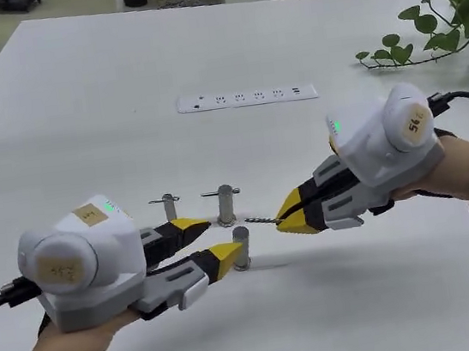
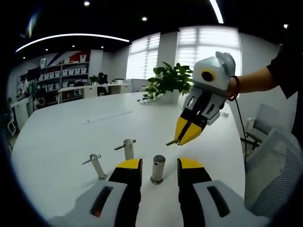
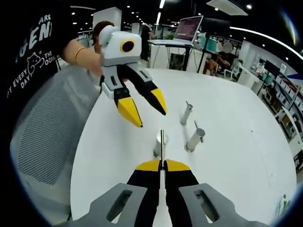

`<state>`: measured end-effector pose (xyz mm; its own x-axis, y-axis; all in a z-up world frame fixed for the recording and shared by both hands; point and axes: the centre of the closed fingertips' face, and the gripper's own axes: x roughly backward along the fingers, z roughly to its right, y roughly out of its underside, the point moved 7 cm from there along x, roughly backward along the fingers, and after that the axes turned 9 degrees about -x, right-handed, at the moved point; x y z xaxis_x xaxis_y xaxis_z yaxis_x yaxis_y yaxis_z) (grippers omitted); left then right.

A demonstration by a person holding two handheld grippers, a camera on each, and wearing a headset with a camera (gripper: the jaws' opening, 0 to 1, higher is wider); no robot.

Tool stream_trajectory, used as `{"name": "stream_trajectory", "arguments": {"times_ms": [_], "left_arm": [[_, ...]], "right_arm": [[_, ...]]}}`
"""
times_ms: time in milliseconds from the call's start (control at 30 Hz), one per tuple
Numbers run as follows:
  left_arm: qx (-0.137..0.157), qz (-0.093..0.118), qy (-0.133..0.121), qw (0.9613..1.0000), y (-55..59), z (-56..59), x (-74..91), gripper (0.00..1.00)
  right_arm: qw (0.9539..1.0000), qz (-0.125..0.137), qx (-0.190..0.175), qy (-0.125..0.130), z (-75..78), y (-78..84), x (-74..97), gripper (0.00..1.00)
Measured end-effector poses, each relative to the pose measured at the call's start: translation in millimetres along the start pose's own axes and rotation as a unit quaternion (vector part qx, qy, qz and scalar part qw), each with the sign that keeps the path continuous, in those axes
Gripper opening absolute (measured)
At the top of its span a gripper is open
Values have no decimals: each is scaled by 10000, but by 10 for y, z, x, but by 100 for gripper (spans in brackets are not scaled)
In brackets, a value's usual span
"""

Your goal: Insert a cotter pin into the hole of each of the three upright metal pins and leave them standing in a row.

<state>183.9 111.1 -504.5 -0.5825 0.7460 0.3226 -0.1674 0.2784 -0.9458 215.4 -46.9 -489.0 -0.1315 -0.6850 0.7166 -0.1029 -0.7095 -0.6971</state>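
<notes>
Workbench status: a white table [image 1: 80, 118] carries three upright metal pins. The front pin [image 1: 241, 248] stands bare, with nothing through its top. Behind it, the rear right pin [image 1: 226, 207] has a fitted cotter pin [image 1: 219, 193] lying crosswise through its top. The rear left pin [image 1: 170, 208], just beside it, carries a second fitted cotter pin [image 1: 163, 200] in the same way.

The left gripper [image 1: 215, 239] is spread wide and holds nothing. In the left gripper view the front pin stands in line with the gap between the two yellow-tipped jaws, with clear space on each side. In the head view the lower jaw tip sits just beside the pin; contact cannot be confirmed.

The right gripper [image 1: 285, 218] is closed tight on the held cotter pin [image 1: 260, 220], which sticks straight out from the jaw tips. Its free end points at the top of the front pin and lies very close to it. Whether the end touches the pin or has entered the hole cannot be told.

A power strip [image 1: 246, 98] lies well back on the table. A potted plant [image 1: 445, 0] stands at the far right corner.
</notes>
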Motion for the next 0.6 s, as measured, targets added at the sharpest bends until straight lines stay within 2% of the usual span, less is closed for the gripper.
{"name": "stream_trajectory", "arguments": {"times_ms": [333, 600], "left_arm": [[-131, -284, -240, 9992, 96, 49, -193, 28], [-14, -499, -267, 9984, 183, 69, -316, 23]], "right_arm": [[9994, -272, 201, 21, 80, 128, -51, 0], [9987, -381, 332, -28, 121, 189, -106, 0]]}}
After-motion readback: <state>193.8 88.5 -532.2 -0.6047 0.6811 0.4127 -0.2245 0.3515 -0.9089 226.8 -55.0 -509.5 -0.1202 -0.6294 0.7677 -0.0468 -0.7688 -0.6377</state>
